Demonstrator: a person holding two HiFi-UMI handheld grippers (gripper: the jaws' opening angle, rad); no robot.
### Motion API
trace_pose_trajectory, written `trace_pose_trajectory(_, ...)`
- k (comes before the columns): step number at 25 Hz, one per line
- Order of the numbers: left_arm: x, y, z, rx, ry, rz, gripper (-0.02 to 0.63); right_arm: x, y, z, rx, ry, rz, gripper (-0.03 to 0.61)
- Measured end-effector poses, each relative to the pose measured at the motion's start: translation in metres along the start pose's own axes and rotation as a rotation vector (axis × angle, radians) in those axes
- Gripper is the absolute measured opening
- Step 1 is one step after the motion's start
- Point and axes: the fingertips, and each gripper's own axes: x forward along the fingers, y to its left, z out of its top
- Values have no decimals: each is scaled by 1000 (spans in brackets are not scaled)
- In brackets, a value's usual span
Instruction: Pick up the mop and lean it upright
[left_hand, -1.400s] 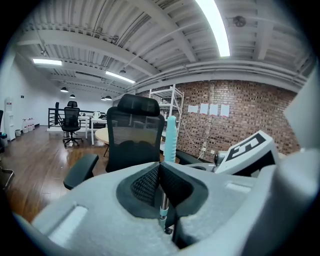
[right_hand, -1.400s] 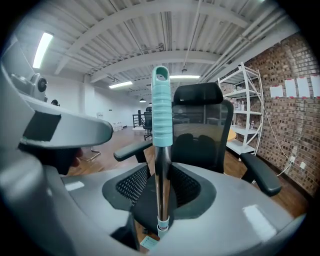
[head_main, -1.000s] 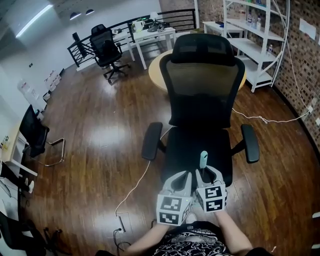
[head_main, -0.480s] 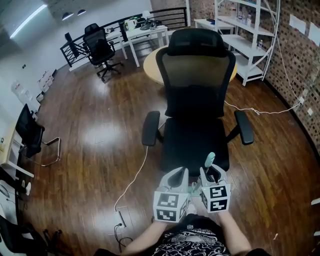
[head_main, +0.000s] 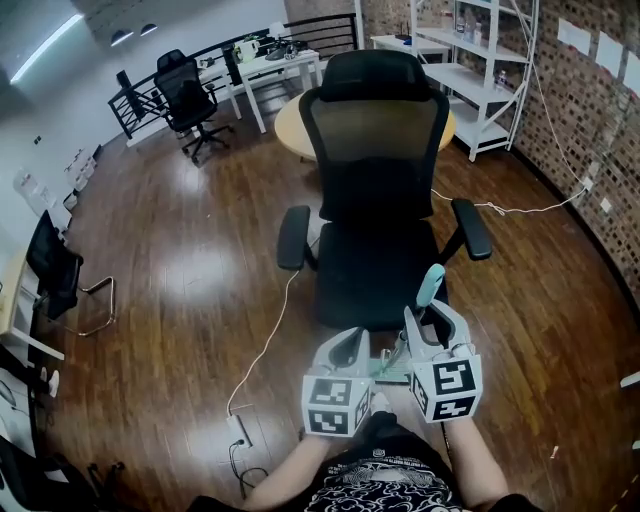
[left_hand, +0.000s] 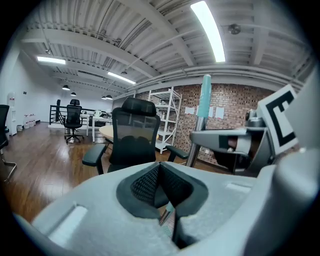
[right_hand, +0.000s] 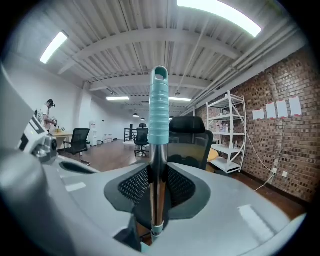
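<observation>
Before the chair (head_main: 372, 170), mop handle (right_hand: 158, 170) upright (teal grip (right_hand: 160, 107) topmost)

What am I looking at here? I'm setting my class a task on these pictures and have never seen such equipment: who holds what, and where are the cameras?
No robot here: a person holds a two-jaw gripper in each hand. The head view comes from a camera on the person's head, looking down on the left gripper and the right gripper, each carrying a cube of square markers. The other two views come from cameras riding on the grippers, looking along their jaws. The right gripper is closed on the mop handle, a metal pole with a teal grip, held roughly upright. The left gripper's jaws are together, gripping nothing. Ahead stands an office chair on the wooden floor.
</observation>
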Motion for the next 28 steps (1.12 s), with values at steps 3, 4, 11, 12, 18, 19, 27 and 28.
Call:
trace_pose_trajectory(3, -8, -4, -3, -2, -1, 0, 3, -18, 7, 25, -8, -50, 8, 103)
trace_pose_trajectory(4, -9, -5, -4, -2, -1, -1, 3, -23, 9, 31, -11, -63, 11, 103)
trace_pose_trajectory(11, -15, -11, -3, 17, -23, -9, 3, -46, 14, 56, -30, -121, 11, 104)
trace_pose_trajectory(12, -15, -11, -2, 22, -24, -8, 3, -48, 14, 58, -32, -125, 8, 104)
trace_pose_trajectory(18, -15, -18, 7, 10, -51, -27, 3, -53, 8, 56, -36, -118, -8, 103)
trace_pose_trajectory(19, -15, -19, 7, 10, -51, -32, 3, -53, 8, 55, -36, -117, -11, 103)
trace_pose_trajectory(27, -10, -17, 6, 13, -31, -53, 3, -45, 1, 42, -36, -97, -24, 103)
trace_pose_trajectory(28, -9, -17, 7, 14, -30, -55, 3, -42, 0, 38, -35, -93, -23, 103)
